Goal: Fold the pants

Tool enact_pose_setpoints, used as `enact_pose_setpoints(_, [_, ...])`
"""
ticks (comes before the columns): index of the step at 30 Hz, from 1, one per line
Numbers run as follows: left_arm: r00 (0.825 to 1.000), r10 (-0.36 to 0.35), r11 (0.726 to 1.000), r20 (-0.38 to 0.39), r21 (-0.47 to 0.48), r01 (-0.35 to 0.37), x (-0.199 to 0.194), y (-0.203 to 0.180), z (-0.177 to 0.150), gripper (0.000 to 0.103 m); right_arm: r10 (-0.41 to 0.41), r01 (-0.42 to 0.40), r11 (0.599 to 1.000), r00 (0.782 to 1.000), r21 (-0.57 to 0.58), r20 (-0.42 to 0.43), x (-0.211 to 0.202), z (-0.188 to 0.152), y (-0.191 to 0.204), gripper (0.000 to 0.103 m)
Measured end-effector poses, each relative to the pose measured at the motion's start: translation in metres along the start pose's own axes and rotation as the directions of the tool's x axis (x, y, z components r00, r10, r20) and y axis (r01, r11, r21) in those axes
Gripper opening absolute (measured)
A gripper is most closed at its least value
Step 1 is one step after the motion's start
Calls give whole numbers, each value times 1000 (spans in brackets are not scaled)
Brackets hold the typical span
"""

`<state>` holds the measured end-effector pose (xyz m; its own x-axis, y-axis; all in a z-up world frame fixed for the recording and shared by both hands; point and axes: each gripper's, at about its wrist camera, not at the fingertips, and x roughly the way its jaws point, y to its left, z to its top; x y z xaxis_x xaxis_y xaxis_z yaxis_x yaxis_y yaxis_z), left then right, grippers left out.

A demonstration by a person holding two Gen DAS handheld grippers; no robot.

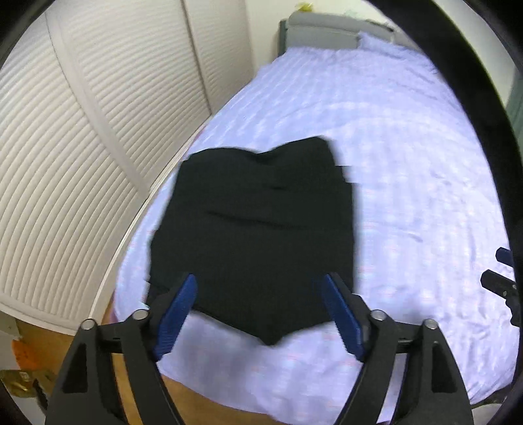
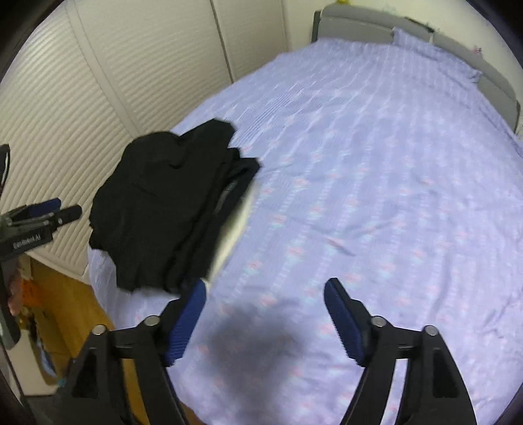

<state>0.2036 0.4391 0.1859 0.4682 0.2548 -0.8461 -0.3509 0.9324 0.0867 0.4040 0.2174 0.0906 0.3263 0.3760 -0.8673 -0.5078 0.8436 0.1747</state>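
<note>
Left tool [image 1: 258, 314]: jaws spread wide, nothing held; the black pants [image 1: 251, 229] show between its blue pads, no contact visible.
Right tool [image 2: 264, 314]: jaws wide, empty, over bare bedspread [image 2: 376, 183].
Pants [image 2: 170, 209]: folded bundle near the bed's lower-left corner; up and left of the right tool in its view.
Handling: likely soft, light, limp; layers could slide. Best pinched at a folded edge or corner.

Folded pants [image 1: 255, 229] lying on the bed [image 1: 392, 147], near its foot and left edge. Louvred closet doors [image 1: 81, 130] left of the bed. Headboard [image 2: 359, 23] and pillow [image 2: 434, 49] at the far end. Floor [image 2: 65, 294] below the near left corner.
</note>
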Motion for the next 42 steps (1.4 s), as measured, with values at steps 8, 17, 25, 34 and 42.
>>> enact_pose_setpoints(8, [992, -95, 995, 84, 50, 91, -41, -144, -59, 88, -97, 94, 995, 991, 40, 90, -85, -85, -109, 83])
enact_pose_setpoints(17, [966, -222, 965, 129, 170, 199, -52, -307, -125, 91, -169, 152, 982, 972, 108, 166, -131, -199, -212, 89])
enact_pose_setpoints(25, [948, -272, 939, 165, 263, 224, -36, -367, -187, 90, -259, 194, 950, 928, 244, 269, -120, -287, -257, 89])
enact_pose_setpoints(34, [922, -302, 943, 242, 221, 250, -69, -358, -259, 95, -327, 218, 928, 863, 301, 384, -150, -368, -238, 89])
enact_pose_setpoints(42, [900, -280, 955, 334, 195, 225, -119, -330, -291, 101, -347, 233, 924, 842, 302, 413, -186, -402, -201, 89])
